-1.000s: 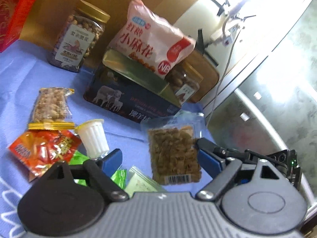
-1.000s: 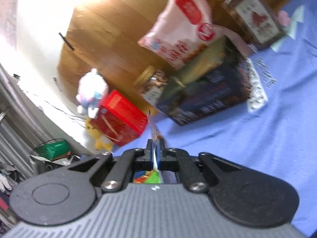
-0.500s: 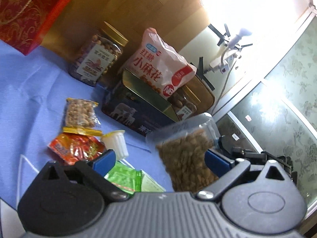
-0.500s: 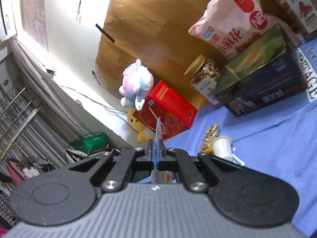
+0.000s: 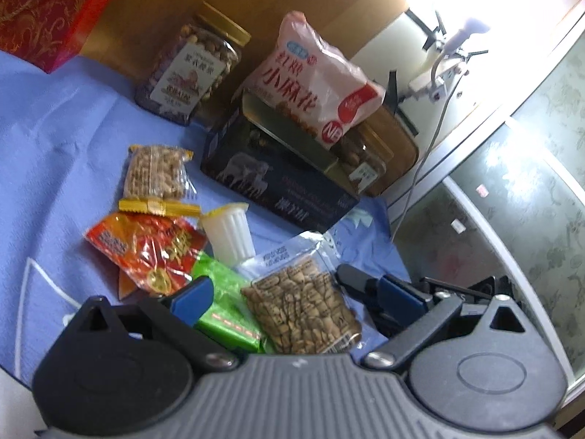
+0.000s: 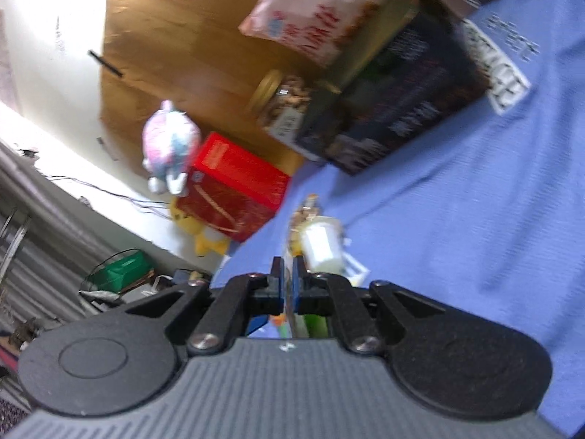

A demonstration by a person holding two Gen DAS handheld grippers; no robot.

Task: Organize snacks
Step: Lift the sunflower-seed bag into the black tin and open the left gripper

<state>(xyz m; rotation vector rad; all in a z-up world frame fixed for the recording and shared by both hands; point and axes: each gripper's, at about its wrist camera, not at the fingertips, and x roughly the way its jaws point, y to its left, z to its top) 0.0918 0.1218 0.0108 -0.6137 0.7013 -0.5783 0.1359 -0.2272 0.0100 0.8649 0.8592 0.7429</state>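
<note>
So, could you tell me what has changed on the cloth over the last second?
The clear seed packet was lifted and set down further left, overlapping the green packets. Whether the nearly shut right claw still pinches it is unclear. The cup, jar, tin and pink bag stayed put.

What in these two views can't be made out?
- Left wrist view: second jar, mostly hidden behind the dark box and pink bag.
- Green packet: near end covered by the gripper body.
- Right wrist view: box lettering, motion-blurred.
- What the right gripper pinches: only a thin edge shows.
</note>
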